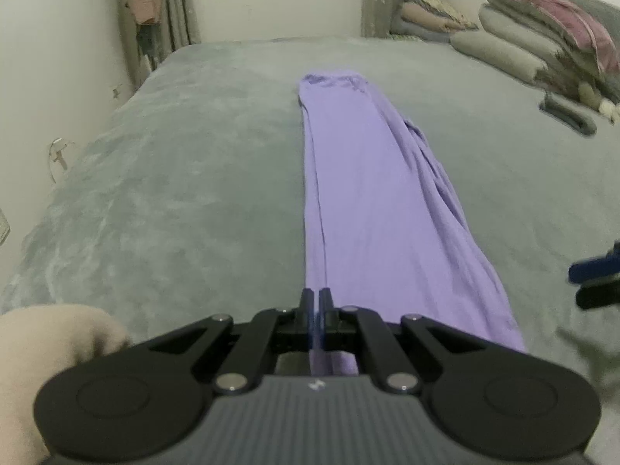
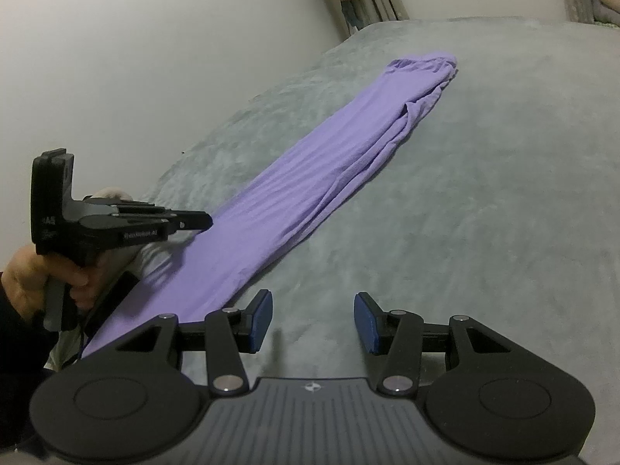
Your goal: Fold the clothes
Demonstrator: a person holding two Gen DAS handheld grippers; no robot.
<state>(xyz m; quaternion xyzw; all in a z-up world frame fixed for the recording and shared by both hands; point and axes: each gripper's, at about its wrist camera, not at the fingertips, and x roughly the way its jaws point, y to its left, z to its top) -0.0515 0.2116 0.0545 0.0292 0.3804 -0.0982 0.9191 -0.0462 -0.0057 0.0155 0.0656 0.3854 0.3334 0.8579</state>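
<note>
A long purple garment [image 1: 364,193] lies folded into a narrow strip on the grey bed [image 1: 174,193], running away from me. My left gripper [image 1: 317,294] is shut on the garment's near left edge; cloth shows between its pads. In the right wrist view the same left gripper [image 2: 209,223] reaches over the left side of the garment [image 2: 310,186], held by a person's hand [image 2: 58,275]. My right gripper [image 2: 313,321] is open just right of the garment's near end, above bare bed cover [image 2: 484,193], with nothing between its fingers. Its fingers [image 1: 593,279] show at the right edge of the left wrist view.
Stacked pillows and bedding [image 1: 542,38] fill the far right corner, with a small dark object [image 1: 565,112] in front of them. A white wall [image 2: 155,58] runs along the bed's left side. Curtains [image 1: 178,7] and a window stand at the far end.
</note>
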